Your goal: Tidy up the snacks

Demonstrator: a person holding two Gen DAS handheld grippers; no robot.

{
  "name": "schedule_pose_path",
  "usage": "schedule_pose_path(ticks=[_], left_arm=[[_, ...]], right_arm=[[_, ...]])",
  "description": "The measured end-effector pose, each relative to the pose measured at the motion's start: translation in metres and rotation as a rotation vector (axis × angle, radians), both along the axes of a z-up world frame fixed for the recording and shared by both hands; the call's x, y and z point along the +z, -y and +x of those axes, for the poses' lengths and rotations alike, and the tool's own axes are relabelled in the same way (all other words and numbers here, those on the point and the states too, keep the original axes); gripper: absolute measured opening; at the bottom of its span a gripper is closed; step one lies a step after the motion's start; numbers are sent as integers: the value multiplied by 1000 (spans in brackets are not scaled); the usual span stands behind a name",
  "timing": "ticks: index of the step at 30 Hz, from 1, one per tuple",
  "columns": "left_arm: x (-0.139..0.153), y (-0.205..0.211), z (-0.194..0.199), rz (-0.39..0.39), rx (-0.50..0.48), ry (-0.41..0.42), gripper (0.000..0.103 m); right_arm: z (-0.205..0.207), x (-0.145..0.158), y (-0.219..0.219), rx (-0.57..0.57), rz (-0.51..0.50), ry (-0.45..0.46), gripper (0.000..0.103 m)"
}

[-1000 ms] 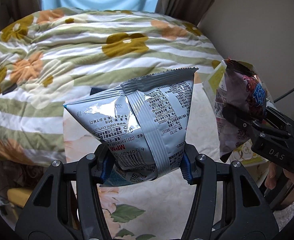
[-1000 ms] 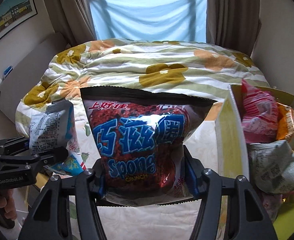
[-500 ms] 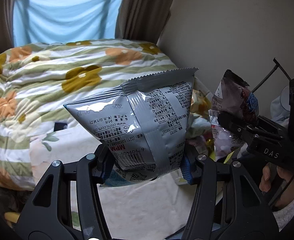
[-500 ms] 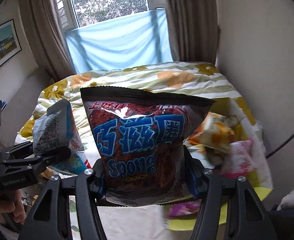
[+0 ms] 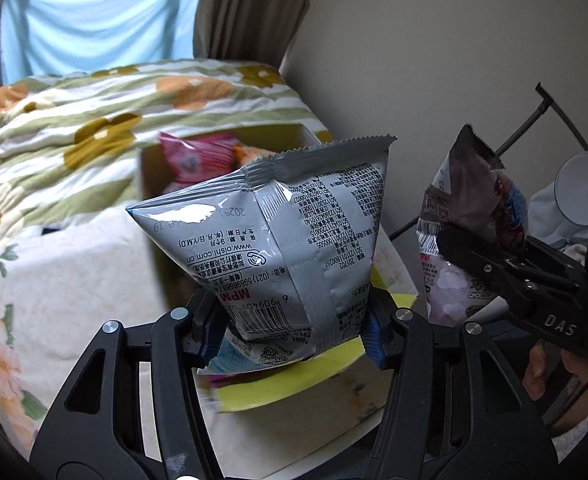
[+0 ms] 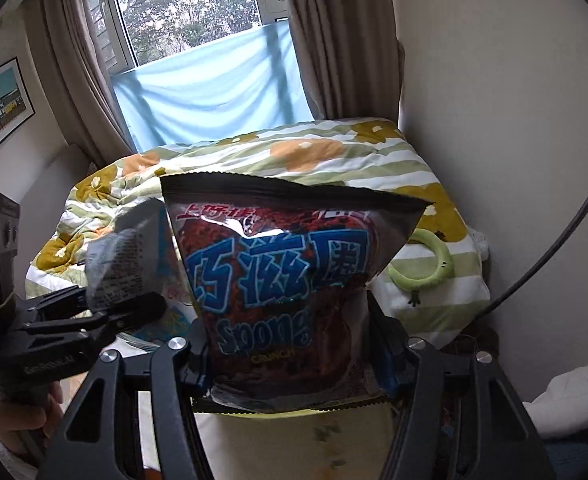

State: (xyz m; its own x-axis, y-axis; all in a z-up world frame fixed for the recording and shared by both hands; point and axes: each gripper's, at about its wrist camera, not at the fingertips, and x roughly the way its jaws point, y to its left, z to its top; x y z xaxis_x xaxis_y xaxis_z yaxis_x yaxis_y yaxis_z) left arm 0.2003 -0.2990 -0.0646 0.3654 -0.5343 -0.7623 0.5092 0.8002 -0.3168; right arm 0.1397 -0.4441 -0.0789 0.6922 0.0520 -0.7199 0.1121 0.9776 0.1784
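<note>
- Left wrist view: the left hand-held gripper [image 5: 294,334] is clamped on the lower end of a silver snack bag [image 5: 278,240], its printed back facing the camera and its crimped top edge up. The bag is held in the air, in front of a yellow cardboard box [image 5: 150,176] that stands on the bed [image 5: 74,136] with a pink packet [image 5: 192,158] and an orange one inside.
- To the side, the right hand-held gripper [image 5: 454,252] pinches a dark chocolate snack bag [image 5: 474,208], also off any surface.
- Right wrist view: that gripper [image 6: 290,368] grips the dark bag [image 6: 290,272] near its bottom seam, blue lettering toward the lens. The silver bag [image 6: 122,264] hangs beside it in the left gripper [image 6: 110,312]. A green ring [image 6: 426,264] lies on the quilt behind.
- Step in hand, as I judge it: carrying both bags to the box.
- The next move likely calls for bringing one bag over the open top, lowering it clear of the wall and the packets inside, and only then letting the jaws part; then the other.
</note>
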Motion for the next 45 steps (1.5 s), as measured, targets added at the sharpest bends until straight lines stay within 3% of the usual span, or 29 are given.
schedule_pose_path(ticks=[3,5,6,7,16,26,30,31,32,34,45], left_arm=[[-12,32,-5,34,18,7,54],[-20,45,-8,61,36,13,76],[-22,48,-10,71,53,14,94],[-22,47,-13,65,70,18,100],[-20,-8,-21,79,202,-3,100],[-8,-48,-27,108,323,17,100],[-8,-58,-29,130,363,16,100],[-8,-61,-30,136,371,15,100],[-8,-64,-31,143,380,14,100],[-10,-69,-34,156,393,12,100],[-12,-89,-54,145,392,8,100]], right_arm=[[-6,-5,25,-3,8,-15,56],[-10,-8,38,-7,19,-20,56],[-13,-9,43,-8,25,-23,56],[-14,-10,47,-7,30,-25,56],[-10,-25,52,45,86,-32,56],[31,1,9,196,107,19,58],[51,-2,-6,248,155,28,60],[56,-5,-10,262,171,24,68],[58,-8,-13,271,182,20,83],[59,-11,-19,273,183,28,99],[28,-18,-29,243,108,33,100]])
